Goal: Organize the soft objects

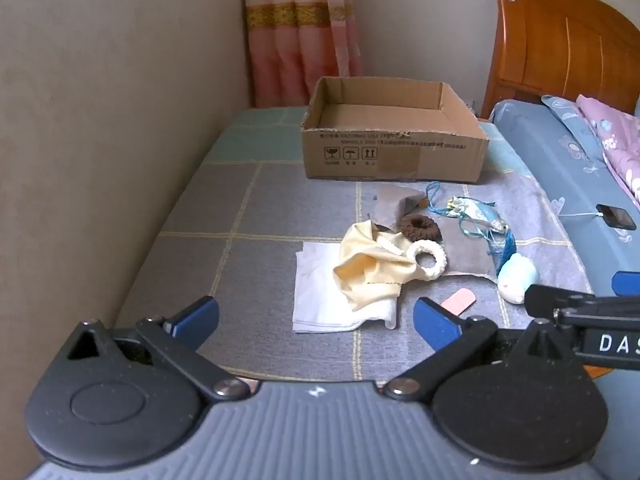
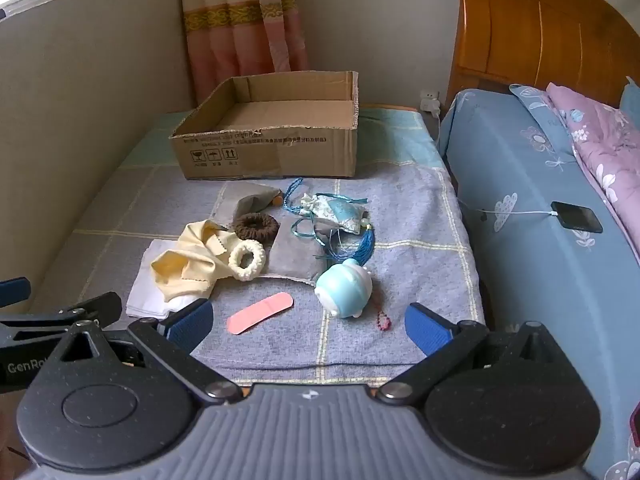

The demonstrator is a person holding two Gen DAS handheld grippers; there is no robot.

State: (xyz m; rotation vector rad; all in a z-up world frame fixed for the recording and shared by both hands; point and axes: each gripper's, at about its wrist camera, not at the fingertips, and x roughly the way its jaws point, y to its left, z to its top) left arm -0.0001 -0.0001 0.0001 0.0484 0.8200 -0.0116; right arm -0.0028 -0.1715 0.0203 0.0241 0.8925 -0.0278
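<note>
Soft items lie on a checked cloth in front of an open, empty cardboard box point(image 1: 394, 136) point(image 2: 272, 128). There is a yellow cloth point(image 1: 370, 270) point(image 2: 188, 264) on a white tissue point(image 1: 320, 300) point(image 2: 146, 292), a white scrunchie point(image 1: 427, 260) point(image 2: 247, 260), a brown scrunchie point(image 1: 420, 227) point(image 2: 256, 226), a blue tasselled sachet point(image 1: 480, 216) point(image 2: 340, 212), a pale blue plush toy point(image 1: 516, 280) point(image 2: 345, 288), a pink plaster point(image 1: 459, 300) point(image 2: 260, 312) and a grey cloth point(image 2: 296, 256). My left gripper point(image 1: 316, 320) is open and empty before the tissue. My right gripper point(image 2: 308, 326) is open and empty before the plaster and plush.
A beige wall point(image 1: 100, 120) runs along the left. A bed with blue sheet point(image 2: 540, 208), a phone on a cable point(image 2: 576, 218) and a wooden headboard point(image 2: 536, 36) stands on the right. Pink curtains point(image 2: 240, 20) hang behind the box. A small beaded charm point(image 2: 383, 320) lies near the plush.
</note>
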